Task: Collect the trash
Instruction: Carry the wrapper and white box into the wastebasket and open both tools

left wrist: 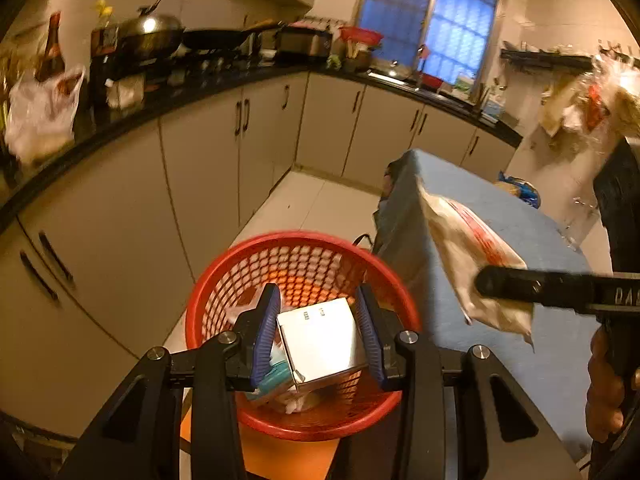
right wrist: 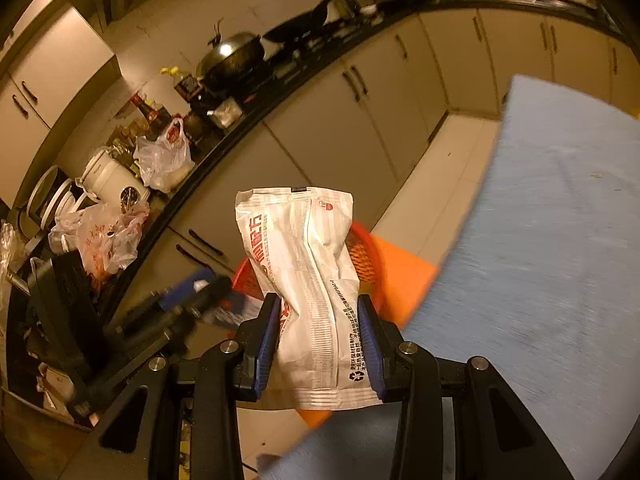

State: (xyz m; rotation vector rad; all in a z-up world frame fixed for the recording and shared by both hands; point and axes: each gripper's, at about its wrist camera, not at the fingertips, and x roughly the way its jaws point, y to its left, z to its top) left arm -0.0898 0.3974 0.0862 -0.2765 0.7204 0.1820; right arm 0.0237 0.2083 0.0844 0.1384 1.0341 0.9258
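A red mesh trash basket [left wrist: 304, 252] stands on an orange stool beside the blue-clothed table. My left gripper [left wrist: 318, 336] hovers over the basket with its jaws around a white box [left wrist: 320, 340]; whether the pads still press it is unclear. Crumpled trash lies under the box in the basket. My right gripper [right wrist: 318, 340] is shut on a white snack wrapper with red print [right wrist: 308, 280], held above the table edge near the basket [right wrist: 364, 256]. The wrapper [left wrist: 468, 256] and a right finger [left wrist: 520, 284] also show in the left wrist view.
The blue table [left wrist: 520, 240] lies to the right of the basket. The orange stool [right wrist: 404, 276] sits under the basket. A cluttered black countertop [left wrist: 200, 88] with wok, bottles and plastic bags [right wrist: 164, 156] runs along white cabinets [left wrist: 200, 168]. Tiled floor [left wrist: 312, 200] lies between.
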